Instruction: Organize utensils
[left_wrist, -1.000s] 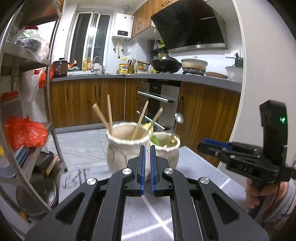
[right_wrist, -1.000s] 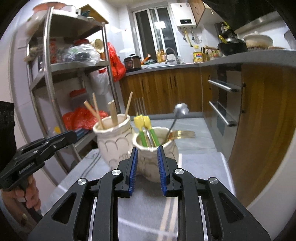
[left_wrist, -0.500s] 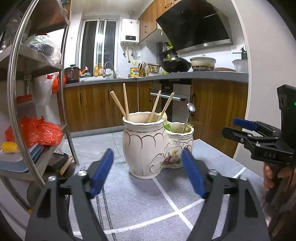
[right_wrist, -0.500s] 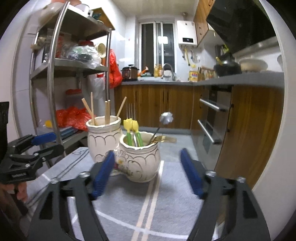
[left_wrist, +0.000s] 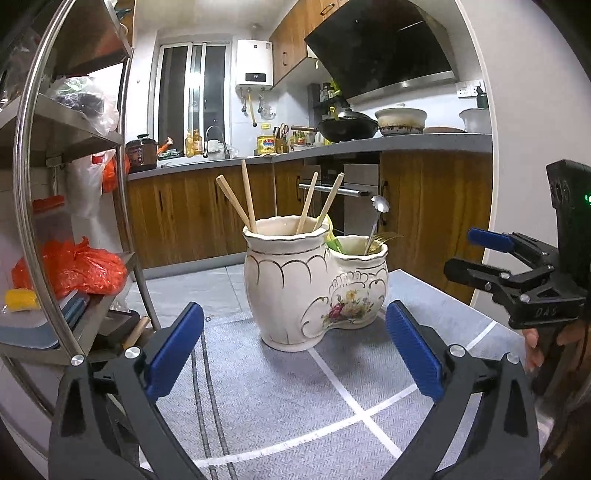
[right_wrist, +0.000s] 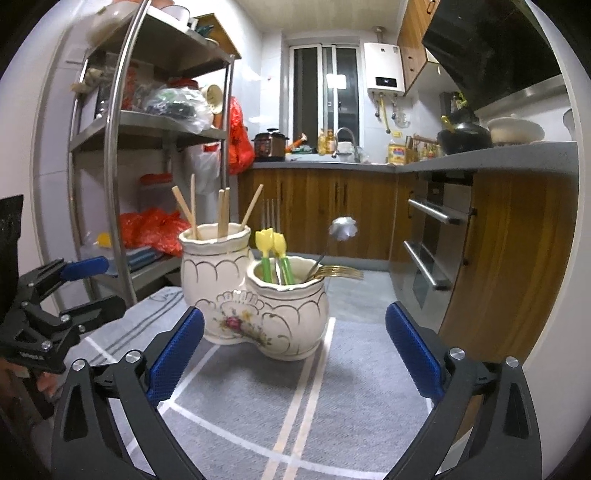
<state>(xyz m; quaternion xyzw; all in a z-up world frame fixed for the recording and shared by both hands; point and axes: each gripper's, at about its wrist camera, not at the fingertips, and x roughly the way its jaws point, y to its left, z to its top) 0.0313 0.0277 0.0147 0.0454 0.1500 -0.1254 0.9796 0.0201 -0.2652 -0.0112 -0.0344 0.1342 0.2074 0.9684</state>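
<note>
A cream ceramic holder (left_wrist: 295, 288) (right_wrist: 236, 291) with two joined pots stands on the grey mat. Wooden chopsticks (left_wrist: 247, 199) (right_wrist: 221, 210) stick out of the taller pot. The lower pot holds a metal spoon (left_wrist: 380, 205) (right_wrist: 343, 229), yellow-and-green handled utensils (right_wrist: 271, 243) and gold forks (right_wrist: 340, 272). My left gripper (left_wrist: 293, 310) faces the holder from a short way off, its jaws opening wide with nothing between them. My right gripper (right_wrist: 294, 312) does the same from the other side, jaws opening and empty. Each gripper also shows in the other's view, the right gripper (left_wrist: 461, 251) and the left gripper (right_wrist: 110, 282).
The grey mat (left_wrist: 277, 398) with white lines covers the table. A steel rack (left_wrist: 74, 122) with bags and boxes stands close on the left. Wooden cabinets, an oven (right_wrist: 432, 236) and a counter with pots fill the background. A white wall (left_wrist: 517, 110) borders the table's right side.
Both grippers went from shut or nearly shut to wide open. The holder now shows fully between the spread fingers, and both views have tilted slightly.
</note>
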